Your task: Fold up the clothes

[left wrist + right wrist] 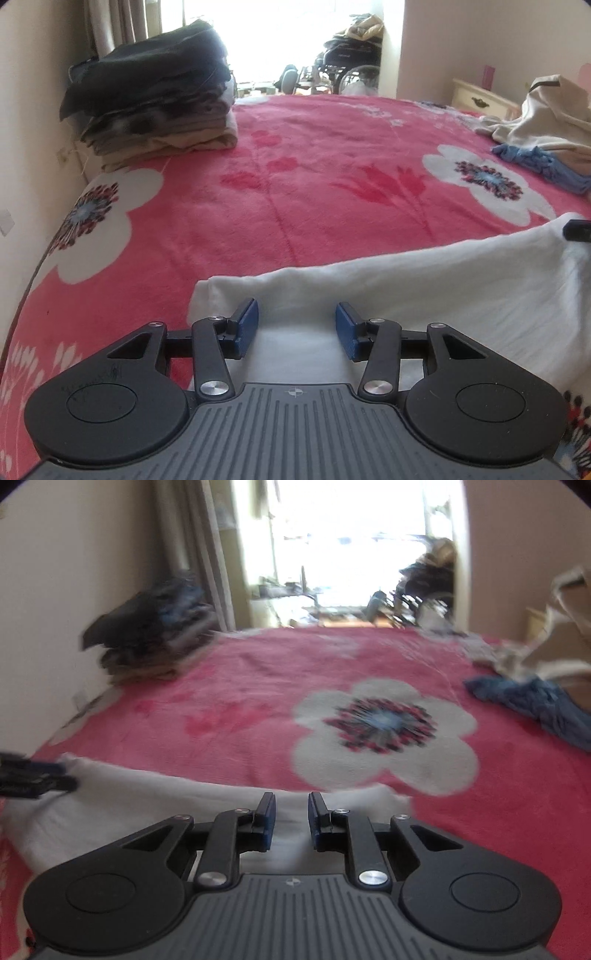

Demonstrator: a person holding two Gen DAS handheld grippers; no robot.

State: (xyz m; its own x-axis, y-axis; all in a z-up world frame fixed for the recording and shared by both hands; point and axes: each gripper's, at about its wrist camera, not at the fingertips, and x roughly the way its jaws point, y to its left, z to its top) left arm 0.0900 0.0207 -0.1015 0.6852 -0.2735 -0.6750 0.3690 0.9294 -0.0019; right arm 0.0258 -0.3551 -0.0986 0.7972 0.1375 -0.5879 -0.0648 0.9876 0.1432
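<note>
White garment lies under both tilted tools: left half-open, right narrowly open, neither gripping.

On the bed there was one pink floral blanket, one white garment at the near edge, and one stack of folded clothes far left. Far right lay one blue garment and one cream garment. One nightstand and one wheelchair stood beyond.
</note>
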